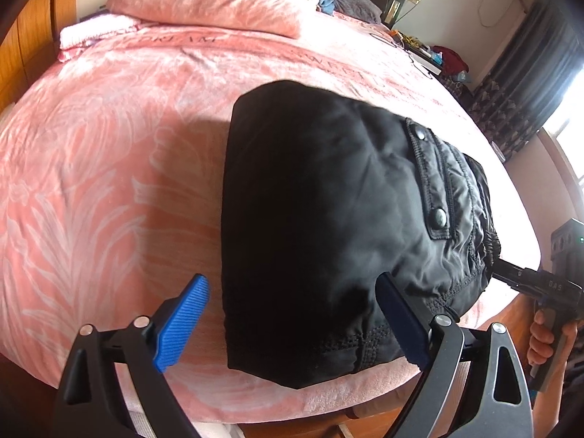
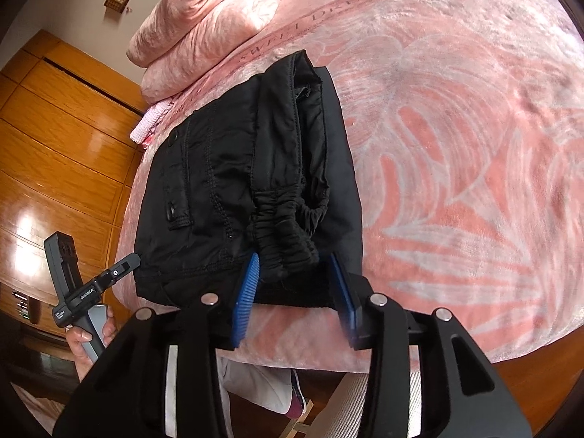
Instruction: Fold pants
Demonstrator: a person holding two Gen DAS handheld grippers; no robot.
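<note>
Folded black pants (image 1: 328, 219) lie at the near edge of the pink bed (image 1: 91, 164). We hold both the left tongs (image 1: 292, 314) and the right tongs (image 2: 295, 292) released; nudging the elastic waistband (image 2: 288, 233) could unfold the stack or drag it off.

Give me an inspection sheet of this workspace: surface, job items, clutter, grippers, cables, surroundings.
Surface: bed covered by a pink plush floral blanket.
Job's things: black nylon pants, folded into a compact stack near the bed's edge; snap-button pocket flap on top, elastic waistband facing the right gripper.
Clutter: pink plush pillow and a bundled pink quilt at the far end.
Grippers: left gripper open, straddling the stack's corner; right gripper open, at the waistband.
Cables: thin dark cord on the bed's far side.
Surroundings: wooden wardrobe, dark curtain, cluttered shelf.
</note>
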